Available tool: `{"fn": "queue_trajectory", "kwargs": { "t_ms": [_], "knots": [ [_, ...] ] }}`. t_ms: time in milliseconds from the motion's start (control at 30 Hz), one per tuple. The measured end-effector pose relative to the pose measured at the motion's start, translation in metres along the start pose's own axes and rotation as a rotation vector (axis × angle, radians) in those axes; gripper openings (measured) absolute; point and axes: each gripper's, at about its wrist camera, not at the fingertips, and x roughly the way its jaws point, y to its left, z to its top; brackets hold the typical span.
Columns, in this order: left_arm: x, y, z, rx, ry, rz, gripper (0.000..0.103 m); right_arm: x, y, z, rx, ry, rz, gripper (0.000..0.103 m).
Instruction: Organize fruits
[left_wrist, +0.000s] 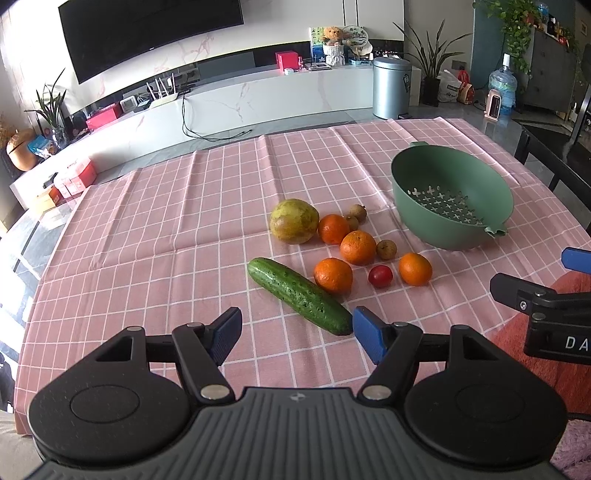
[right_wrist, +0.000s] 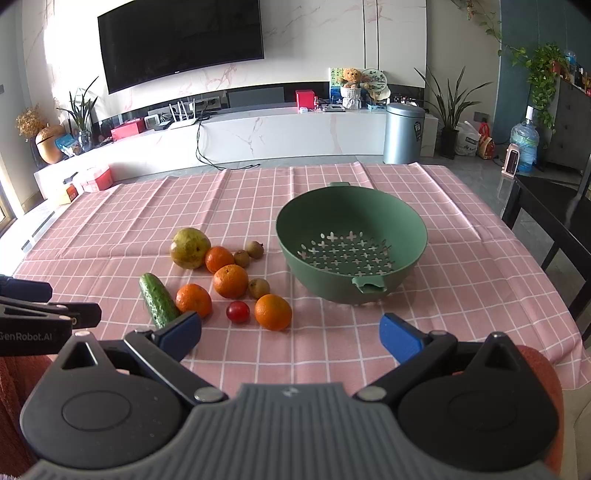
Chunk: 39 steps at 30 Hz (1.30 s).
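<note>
On the pink checked tablecloth (left_wrist: 166, 221) lie a yellow-green pear (left_wrist: 294, 220), several oranges (left_wrist: 358, 247), a cucumber (left_wrist: 299, 295), a red cherry tomato (left_wrist: 380, 276) and three small brown fruits (left_wrist: 386, 249). An empty green colander bowl (left_wrist: 451, 195) stands to their right. My left gripper (left_wrist: 295, 336) hovers open near the cucumber's near end, nothing between its fingers. In the right wrist view the right gripper (right_wrist: 290, 338) is open and empty, short of the nearest orange (right_wrist: 273, 311), the cherry tomato (right_wrist: 238, 311) and the colander bowl (right_wrist: 351, 240).
A dark chair (right_wrist: 546, 221) stands at the table's right edge. Beyond the table's far edge are a white TV bench (right_wrist: 258, 136), a grey bin (right_wrist: 403, 133) and potted plants. A red cloth (left_wrist: 546, 354) covers the near right corner.
</note>
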Motion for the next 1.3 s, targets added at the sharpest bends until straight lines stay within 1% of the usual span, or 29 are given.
{"fn": "queue_trajectory", "kwargs": {
  "t_ms": [1100, 1233, 1300],
  "knots": [
    [0.000, 0.002, 0.001, -0.004, 0.007, -0.004, 0.081, 0.004, 0.002, -0.001, 0.003, 0.014, 0.005, 0.099],
    [-0.002, 0.006, 0.010, 0.006, 0.005, -0.017, 0.080, 0.007, 0.002, -0.001, 0.003, -0.002, 0.013, 0.099],
    [-0.003, 0.010, 0.018, 0.007, 0.003, -0.028, 0.076, 0.010, 0.001, 0.001, 0.005, -0.024, 0.034, 0.099]
  ]
}}
